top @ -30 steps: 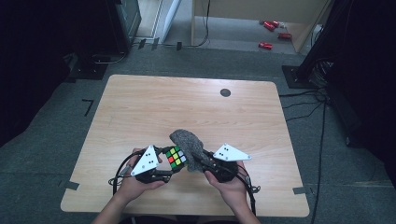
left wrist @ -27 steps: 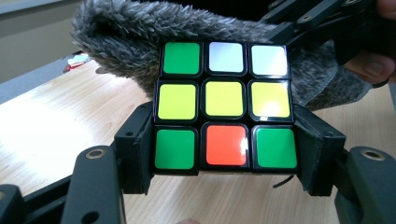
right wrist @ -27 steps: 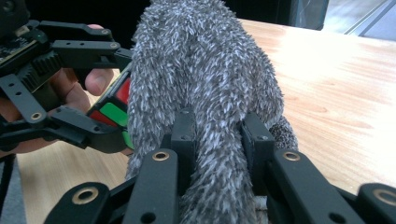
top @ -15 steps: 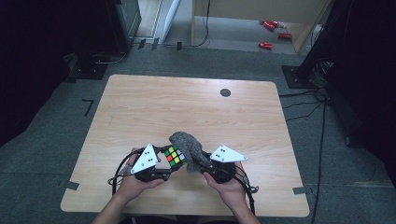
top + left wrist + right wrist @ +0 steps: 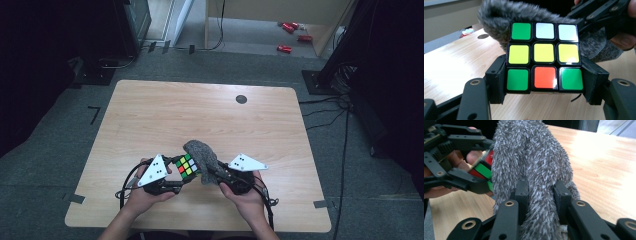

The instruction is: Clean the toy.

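You see a light wooden worktop (image 5: 150,120) on grey carpet (image 5: 60,145); red items (image 5: 284,48) lie at one o'clock.

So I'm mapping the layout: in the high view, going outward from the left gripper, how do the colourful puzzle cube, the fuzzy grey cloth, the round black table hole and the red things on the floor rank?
1. Colourful puzzle cube, clamped in the left gripper.
2. Fuzzy grey cloth, just right of the cube.
3. Round black table hole, far edge, right of centre.
4. Red things on the floor, beyond the table.
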A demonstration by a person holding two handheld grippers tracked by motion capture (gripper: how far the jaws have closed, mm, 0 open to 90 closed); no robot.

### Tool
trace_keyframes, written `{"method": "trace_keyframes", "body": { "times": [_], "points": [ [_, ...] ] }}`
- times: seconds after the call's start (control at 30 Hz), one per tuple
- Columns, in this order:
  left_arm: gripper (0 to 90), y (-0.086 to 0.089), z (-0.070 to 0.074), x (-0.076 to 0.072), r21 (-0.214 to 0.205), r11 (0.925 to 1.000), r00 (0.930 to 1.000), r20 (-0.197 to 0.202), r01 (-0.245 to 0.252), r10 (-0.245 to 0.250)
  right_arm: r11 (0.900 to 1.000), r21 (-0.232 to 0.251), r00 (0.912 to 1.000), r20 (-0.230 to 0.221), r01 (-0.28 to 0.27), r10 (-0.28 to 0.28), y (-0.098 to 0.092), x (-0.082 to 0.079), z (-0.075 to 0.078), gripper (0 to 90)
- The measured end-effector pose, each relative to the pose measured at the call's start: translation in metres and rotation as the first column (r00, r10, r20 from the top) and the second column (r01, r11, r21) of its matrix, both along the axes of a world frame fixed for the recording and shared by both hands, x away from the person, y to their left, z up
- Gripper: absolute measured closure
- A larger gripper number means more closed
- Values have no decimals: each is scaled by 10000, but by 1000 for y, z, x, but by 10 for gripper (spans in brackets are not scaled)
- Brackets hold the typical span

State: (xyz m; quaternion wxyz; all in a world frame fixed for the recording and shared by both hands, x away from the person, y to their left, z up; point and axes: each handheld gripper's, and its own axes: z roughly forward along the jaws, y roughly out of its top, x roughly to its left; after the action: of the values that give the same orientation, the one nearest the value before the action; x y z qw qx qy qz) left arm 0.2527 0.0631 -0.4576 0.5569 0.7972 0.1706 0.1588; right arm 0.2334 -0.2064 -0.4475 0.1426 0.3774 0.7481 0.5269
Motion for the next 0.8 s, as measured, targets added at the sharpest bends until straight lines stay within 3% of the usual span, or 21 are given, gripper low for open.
{"method": "trace_keyframes", "body": {
  "times": [0.13,0.23,0.5,0.57,0.7,0.77,0.8],
  "points": [
    [350,-5,-7,0,477,9989,10000,18,25,-26,9993,136,9989,316,-350,345,7,-6,9,714],
    [350,-6,-10,1,427,9991,9999,-95,51,-47,9986,-42,9967,619,-529,530,13,-12,16,712],
    [350,-2,-5,0,77,9999,9999,-114,69,-68,9999,45,9997,-211,-95,96,2,-1,2,711],
    [350,-1,-5,0,35,10000,9999,-139,93,-93,10000,2,9999,-79,-81,81,4,-3,4,713],
    [350,-7,-10,-1,558,9984,10000,2,85,-86,9986,239,9986,261,-469,463,11,-11,16,713],
    [350,-6,-9,-1,455,9989,9999,-21,110,-109,9989,-26,9977,487,-470,471,14,-13,19,713],
    [350,-5,-8,-1,297,9995,9999,-58,129,-128,9987,87,9976,464,-511,506,12,-12,19,713]
  ]
}}
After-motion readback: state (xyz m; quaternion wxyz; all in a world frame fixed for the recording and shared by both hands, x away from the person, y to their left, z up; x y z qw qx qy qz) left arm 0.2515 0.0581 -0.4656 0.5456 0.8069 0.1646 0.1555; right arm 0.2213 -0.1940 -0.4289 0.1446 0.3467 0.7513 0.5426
